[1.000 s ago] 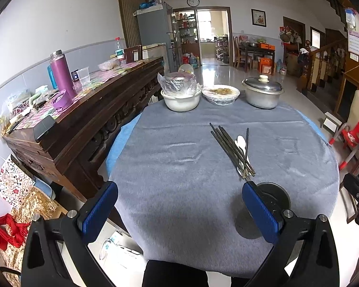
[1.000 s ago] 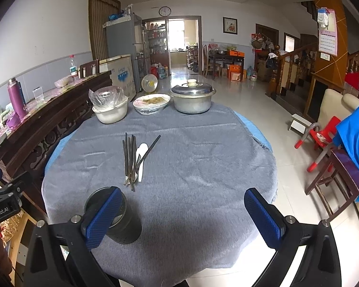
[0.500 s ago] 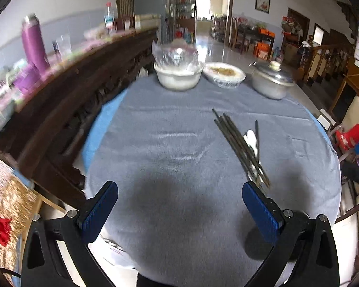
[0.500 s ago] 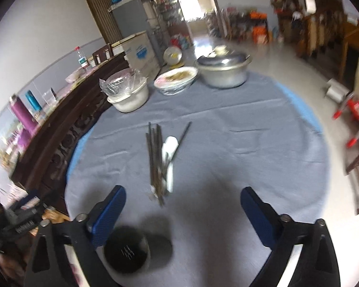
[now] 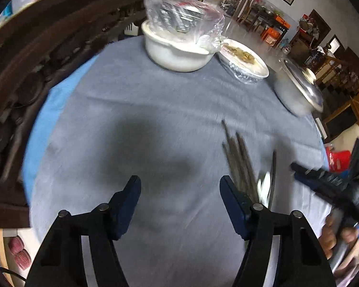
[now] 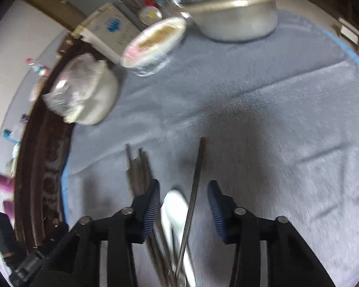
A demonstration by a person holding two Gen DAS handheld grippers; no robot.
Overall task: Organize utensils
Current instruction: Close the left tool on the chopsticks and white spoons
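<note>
Several dark chopsticks [image 5: 239,160] and a white spoon [image 5: 264,186] lie together on the grey tablecloth [image 5: 143,110]. My left gripper [image 5: 179,203] is open and empty, low over the cloth, just left of the chopsticks. My right gripper [image 6: 183,203] is open, straddling the white spoon [image 6: 176,210] and a single chopstick [image 6: 192,196]; the chopstick bundle [image 6: 140,167] lies just left of its left finger. The right gripper also shows at the right edge of the left wrist view [image 5: 328,186].
At the table's far side stand a white bowl with a plastic bag [image 5: 179,47], a foil-wrapped dish of food [image 5: 244,59] and a lidded metal pot [image 5: 299,88]. A dark wooden sideboard [image 5: 36,59] runs along the left.
Both grippers have moved forward and down toward the table. The right gripper now straddles the spoon and one chopstick. The dark cup has left both views.
</note>
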